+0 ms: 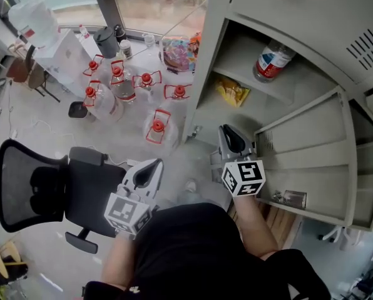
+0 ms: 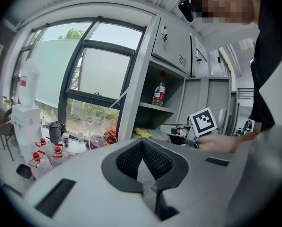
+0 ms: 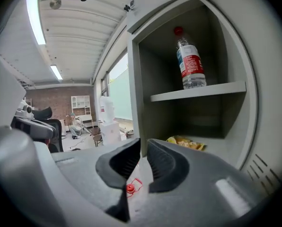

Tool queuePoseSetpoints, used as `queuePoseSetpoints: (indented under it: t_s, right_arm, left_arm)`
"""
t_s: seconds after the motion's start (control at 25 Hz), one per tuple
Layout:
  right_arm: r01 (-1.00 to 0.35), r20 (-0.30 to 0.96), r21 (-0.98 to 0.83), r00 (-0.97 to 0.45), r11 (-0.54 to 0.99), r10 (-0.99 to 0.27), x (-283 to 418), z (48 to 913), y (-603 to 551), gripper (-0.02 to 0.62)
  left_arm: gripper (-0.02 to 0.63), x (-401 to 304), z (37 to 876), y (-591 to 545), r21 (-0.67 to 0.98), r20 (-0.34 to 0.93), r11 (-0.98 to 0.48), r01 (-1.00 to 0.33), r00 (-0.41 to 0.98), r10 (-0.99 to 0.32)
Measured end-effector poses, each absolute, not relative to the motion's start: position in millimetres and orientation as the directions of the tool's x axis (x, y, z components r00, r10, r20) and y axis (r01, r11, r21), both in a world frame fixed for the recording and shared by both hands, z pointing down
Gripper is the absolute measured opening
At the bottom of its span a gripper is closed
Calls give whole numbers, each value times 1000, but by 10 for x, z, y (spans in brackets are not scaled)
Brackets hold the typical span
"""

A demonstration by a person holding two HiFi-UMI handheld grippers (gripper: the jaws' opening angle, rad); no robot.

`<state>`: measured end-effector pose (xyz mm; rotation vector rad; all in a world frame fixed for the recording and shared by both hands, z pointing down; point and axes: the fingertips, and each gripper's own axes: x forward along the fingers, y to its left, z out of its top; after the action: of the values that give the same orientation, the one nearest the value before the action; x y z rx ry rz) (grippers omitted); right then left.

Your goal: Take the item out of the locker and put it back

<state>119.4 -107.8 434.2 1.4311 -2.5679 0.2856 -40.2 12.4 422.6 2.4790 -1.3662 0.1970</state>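
The grey locker (image 1: 311,17) stands open. A clear water bottle (image 1: 273,60) (image 3: 189,60) with a red cap and a red-and-blue label stands on its upper shelf (image 3: 202,91). A yellow snack bag (image 1: 231,91) (image 3: 187,143) lies on the compartment floor below. My right gripper (image 1: 229,132) (image 3: 144,145) hangs just outside the lower compartment, pointing in, jaws a narrow gap apart with nothing between them. My left gripper (image 1: 150,169) (image 2: 142,143) is held back near my body, shut and empty. From the left gripper view the bottle (image 2: 159,93) and bag (image 2: 142,132) also show.
The open locker door (image 1: 311,161) swings out at the right, close beside my right hand. Several big water jugs (image 1: 146,89) with red caps stand on the floor left of the locker. A black office chair (image 1: 42,186) is at the left, a water dispenser (image 1: 33,20) farther back.
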Motion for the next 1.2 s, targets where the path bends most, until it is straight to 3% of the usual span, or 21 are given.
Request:
queuePoseSetpoints:
  t_s: [0.6, 1.2]
  right_arm:
    - [-916, 345, 32, -365, 399, -865, 1427, 4661, -1834, 86]
    - [-900, 430, 164, -302, 403, -851, 1359, 5023, -2412, 152]
  left_arm:
    - [11, -398, 4164, -207, 174, 274, -537, -826, 564, -779]
    - [11, -613, 4325, -257, 161, 315, -521, -838, 544, -778]
